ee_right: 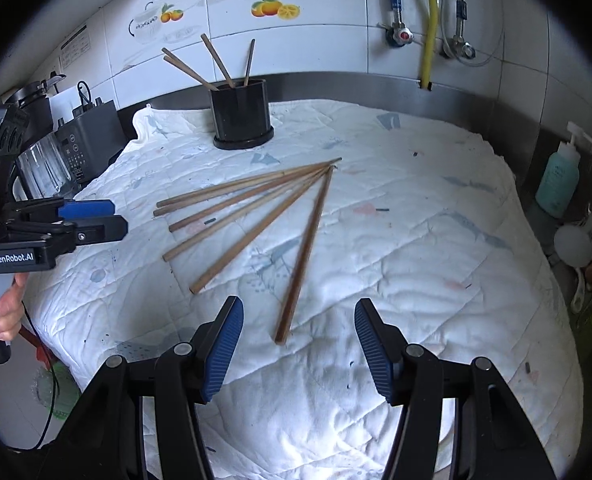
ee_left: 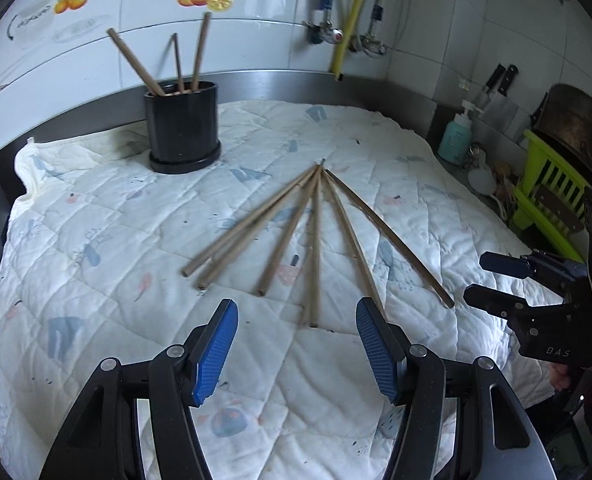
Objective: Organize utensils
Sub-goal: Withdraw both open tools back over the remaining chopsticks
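Note:
Several wooden chopsticks (ee_left: pixel 316 236) lie fanned out on the white quilted cloth (ee_left: pixel 116 248), tips meeting at the far end; they also show in the right wrist view (ee_right: pixel 256 216). A black holder (ee_left: pixel 182 130) stands at the back left with three chopsticks (ee_left: pixel 178 64) leaning in it; it also shows in the right wrist view (ee_right: pixel 241 114). My left gripper (ee_left: pixel 296 312) is open and empty, just short of the near ends of the fan. My right gripper (ee_right: pixel 298 312) is open and empty, with the rightmost chopstick's near end (ee_right: pixel 284 332) between its fingers' line.
Steel counter rim and tiled wall behind. A soap bottle (ee_left: pixel 456 136), knives (ee_left: pixel 496 84), a pan (ee_left: pixel 576 128) and a green rack (ee_left: pixel 548 196) stand at the right. A blender and appliance (ee_right: pixel 76 148) stand at the left. Each gripper shows in the other's view (ee_left: pixel 508 284) (ee_right: pixel 92 220).

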